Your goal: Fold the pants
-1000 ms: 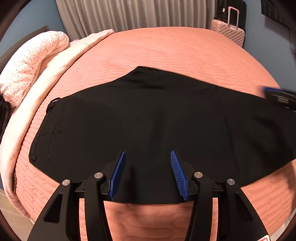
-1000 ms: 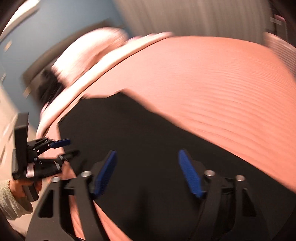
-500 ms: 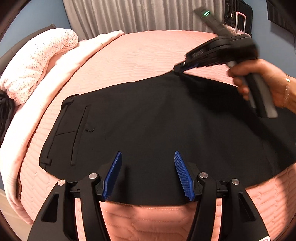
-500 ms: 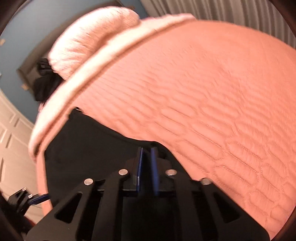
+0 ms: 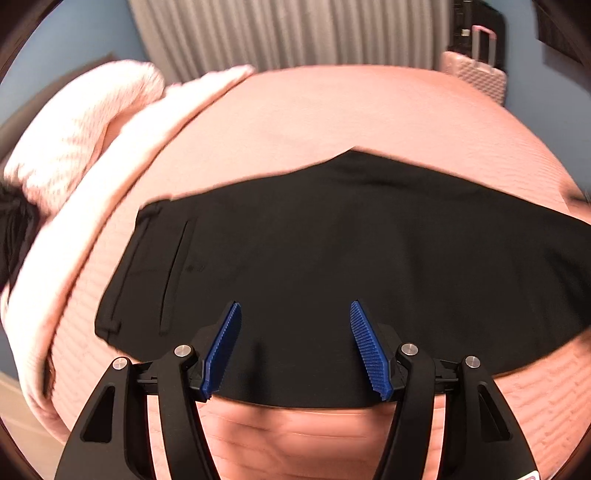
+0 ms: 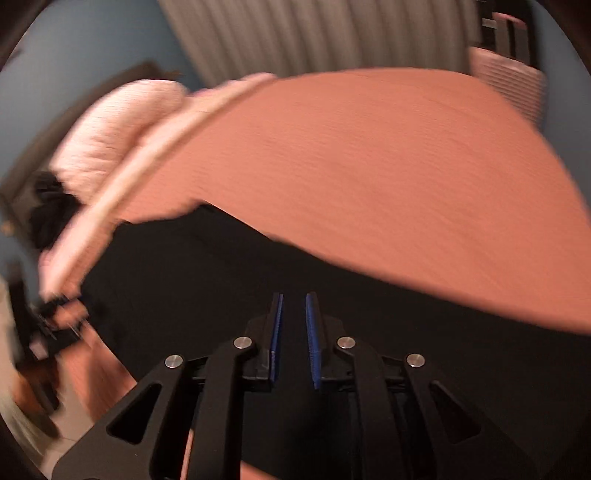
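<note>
One pair of black pants [image 5: 332,266] lies flat across the near half of a pink quilted bed [image 5: 332,118], waistband left, long axis left-right; left tool [image 5: 295,314] spread wide, empty. Right view, blurred: right tool [image 6: 294,299] nearly together over the pants [image 6: 207,280], its jaws having just parted slightly, nothing visibly clamped.

Pink quilted bed [image 5: 332,118] w/ pillow [image 5: 74,140], suitcase [image 5: 476,74] by curtain [image 5: 280,33]
</note>
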The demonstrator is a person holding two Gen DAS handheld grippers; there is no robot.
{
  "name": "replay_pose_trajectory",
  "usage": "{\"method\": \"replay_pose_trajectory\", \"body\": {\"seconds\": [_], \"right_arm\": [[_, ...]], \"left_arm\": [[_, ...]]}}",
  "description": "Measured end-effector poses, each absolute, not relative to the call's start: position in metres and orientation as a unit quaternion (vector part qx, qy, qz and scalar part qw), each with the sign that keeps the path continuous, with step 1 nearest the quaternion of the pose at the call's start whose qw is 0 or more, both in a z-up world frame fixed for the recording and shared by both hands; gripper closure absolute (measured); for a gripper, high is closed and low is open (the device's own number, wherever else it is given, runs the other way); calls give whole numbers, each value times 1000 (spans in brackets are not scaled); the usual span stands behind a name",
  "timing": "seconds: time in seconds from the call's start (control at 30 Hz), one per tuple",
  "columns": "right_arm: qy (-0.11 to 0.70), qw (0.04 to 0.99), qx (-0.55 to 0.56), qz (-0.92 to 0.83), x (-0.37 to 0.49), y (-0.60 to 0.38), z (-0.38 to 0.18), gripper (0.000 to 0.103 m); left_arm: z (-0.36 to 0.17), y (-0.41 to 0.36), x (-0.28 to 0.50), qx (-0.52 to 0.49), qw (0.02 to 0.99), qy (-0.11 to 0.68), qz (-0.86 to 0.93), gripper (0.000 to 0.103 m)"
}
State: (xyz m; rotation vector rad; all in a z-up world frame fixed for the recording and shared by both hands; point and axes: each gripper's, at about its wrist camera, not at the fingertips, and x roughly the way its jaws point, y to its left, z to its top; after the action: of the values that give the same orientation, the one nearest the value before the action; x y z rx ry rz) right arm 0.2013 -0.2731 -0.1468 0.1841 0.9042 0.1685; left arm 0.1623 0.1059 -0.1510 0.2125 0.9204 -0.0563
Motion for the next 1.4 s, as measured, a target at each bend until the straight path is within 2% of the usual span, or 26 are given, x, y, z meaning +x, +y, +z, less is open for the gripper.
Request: {"method": "replay_pose_trajectory", "body": {"seconds": [0.07,0.17,0.27,0.3,0.33,0.43,0.53,0.6,0.67,0.83,0.93,1.07,1.4], "right_arm": [[444,889,111,5,151,-318,-154,88],[453,874,146,-98,81,-386,-161,82],[438,864,184,-165,44,-426,-160,58],[426,867,186,-180,37,-436,-155,39],[412,872,180,-193,32,-441,-150,28],[386,886,151,-209,31,-449,-139,19],[382,890,140,-208,41,-445,-136,16],[376,890,150,-208,38,-449,-140,10],[370,889,165,-213,31,-449,-142,10],[370,880,201,-221,25,-463,-149,9],[368,876,199,-238,17,-477,-159,9],[361,862,249,-255,2,-509,-177,9],[387,837,306,-239,29,-547,-229,9]], "left_arm": [[-142,80,151,115,893,432,-42,36],[-132,44,135,117,898,420,-62,31],[-125,5,121,105,896,423,-84,30],[-122,-8,117,103,895,425,-90,30],[-119,-20,113,103,895,424,-94,30],[-110,-49,101,116,897,415,-97,23],[-102,-73,97,125,898,409,-98,23],[-97,-87,96,126,898,409,-99,22],[-92,-100,100,126,901,405,-92,17],[-87,-130,110,148,903,397,-67,17],[-88,-148,106,183,904,381,-62,17],[-100,-160,99,228,898,373,-57,17],[-115,-135,109,169,889,423,-51,17]]}}
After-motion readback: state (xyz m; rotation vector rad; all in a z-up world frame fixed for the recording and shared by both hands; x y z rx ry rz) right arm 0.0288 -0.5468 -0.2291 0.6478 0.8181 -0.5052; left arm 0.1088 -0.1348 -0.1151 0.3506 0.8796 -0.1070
